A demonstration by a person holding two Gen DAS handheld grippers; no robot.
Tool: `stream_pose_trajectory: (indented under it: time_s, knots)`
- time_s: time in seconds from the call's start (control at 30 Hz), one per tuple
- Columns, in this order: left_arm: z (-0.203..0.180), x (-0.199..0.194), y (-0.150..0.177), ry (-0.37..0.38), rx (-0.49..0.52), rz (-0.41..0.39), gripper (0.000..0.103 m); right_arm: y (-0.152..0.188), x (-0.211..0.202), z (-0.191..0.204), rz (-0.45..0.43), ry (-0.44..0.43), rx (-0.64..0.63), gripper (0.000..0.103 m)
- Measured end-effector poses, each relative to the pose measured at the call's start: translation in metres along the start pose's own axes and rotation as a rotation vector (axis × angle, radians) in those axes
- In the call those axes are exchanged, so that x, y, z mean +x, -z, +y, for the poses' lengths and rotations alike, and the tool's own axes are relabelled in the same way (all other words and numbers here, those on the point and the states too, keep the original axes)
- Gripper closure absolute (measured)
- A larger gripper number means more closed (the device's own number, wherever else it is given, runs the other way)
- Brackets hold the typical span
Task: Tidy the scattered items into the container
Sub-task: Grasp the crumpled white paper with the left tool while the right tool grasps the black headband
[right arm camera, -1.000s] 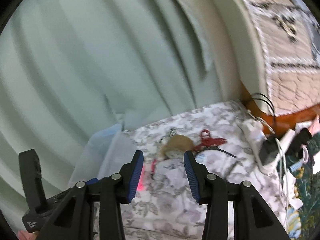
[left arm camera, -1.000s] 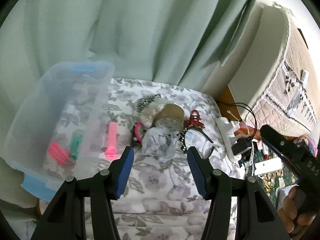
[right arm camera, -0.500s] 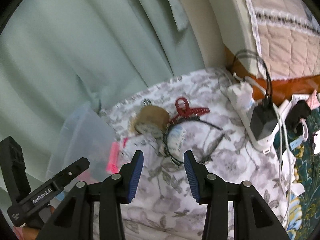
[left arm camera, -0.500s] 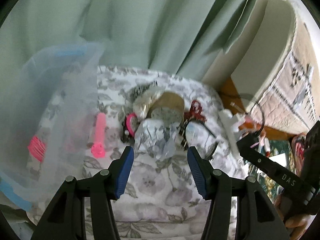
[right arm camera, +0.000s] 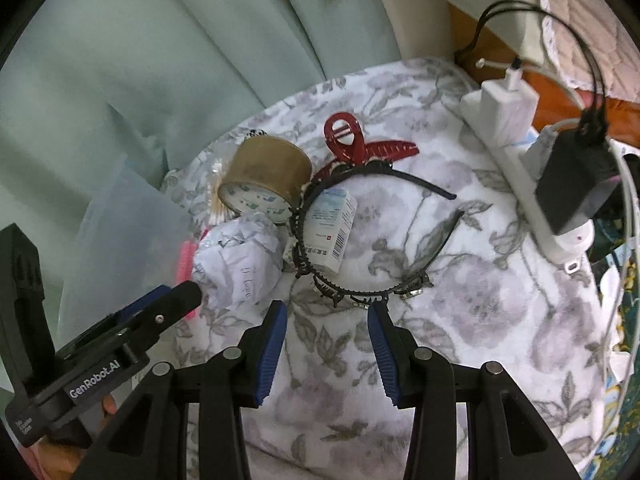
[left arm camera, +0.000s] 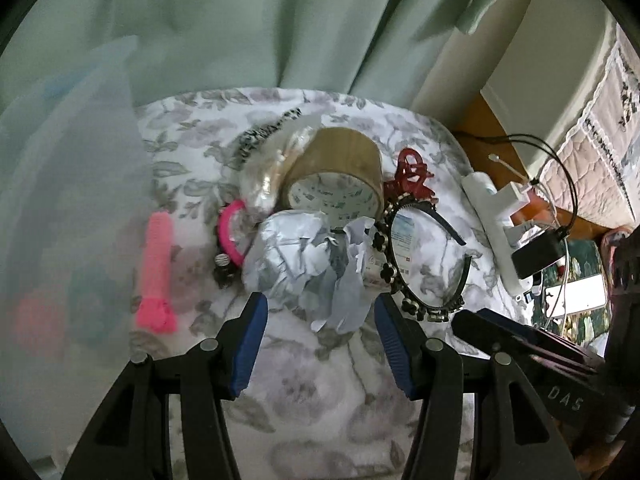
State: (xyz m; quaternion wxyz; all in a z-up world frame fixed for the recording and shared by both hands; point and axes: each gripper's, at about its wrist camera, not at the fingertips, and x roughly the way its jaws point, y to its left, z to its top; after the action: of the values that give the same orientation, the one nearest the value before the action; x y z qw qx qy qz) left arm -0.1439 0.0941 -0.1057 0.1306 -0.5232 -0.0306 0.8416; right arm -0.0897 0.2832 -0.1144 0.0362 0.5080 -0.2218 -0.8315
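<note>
in your left wrist view, a grey floral cloth (left arm camera: pixel 320 420) covers the surface, with a pale green curtain (left arm camera: pixel 280 20) behind it. your left gripper (left arm camera: pixel 318 340) is wide apart and holds nothing, just before the crumpled paper (left arm camera: pixel 304 264). the clear container (left arm camera: pixel 68 200) stands at the left, a pink comb (left arm camera: pixel 156 268) beside it. the other tool shows "das".

in your right wrist view, your right gripper (right arm camera: pixel 326 344) is also spread and empty, near the black headband (right arm camera: pixel 360 280). the tape roll (right arm camera: pixel 264 176) and the red hair claw (right arm camera: pixel 356 144) lie behind it. you can read "genrobot.ai" on the left tool.
</note>
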Motion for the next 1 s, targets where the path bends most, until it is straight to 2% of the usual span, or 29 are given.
stream_pose_trajectory:
  time_s: [0.2,0.37,0.77,0.87,0.97,1.0]
  knots:
    - [0.004,0.015,-0.002,-0.079,0.031,0.009,0.046,-0.007,0.023,0.004,0.038,0.010,-0.028,0.057]
    - [0.016,0.021,-0.005,-0.090,0.012,0.036,0.045,-0.012,0.041,0.007,0.067,0.020,-0.048,0.057]
    - [0.021,0.033,-0.015,0.008,-0.002,0.020,0.044,-0.016,0.072,0.014,0.122,0.014,-0.071,0.057]
    - [0.020,0.033,-0.015,0.011,0.007,0.008,0.044,-0.013,0.074,0.018,0.128,0.018,-0.086,0.058]
    - [0.020,0.037,-0.017,0.019,-0.013,0.004,0.047,-0.011,0.073,0.021,0.116,0.009,-0.087,0.062]
    - [0.021,0.035,-0.017,0.024,-0.026,0.001,0.050,-0.011,0.071,0.021,0.112,-0.004,-0.080,0.066]
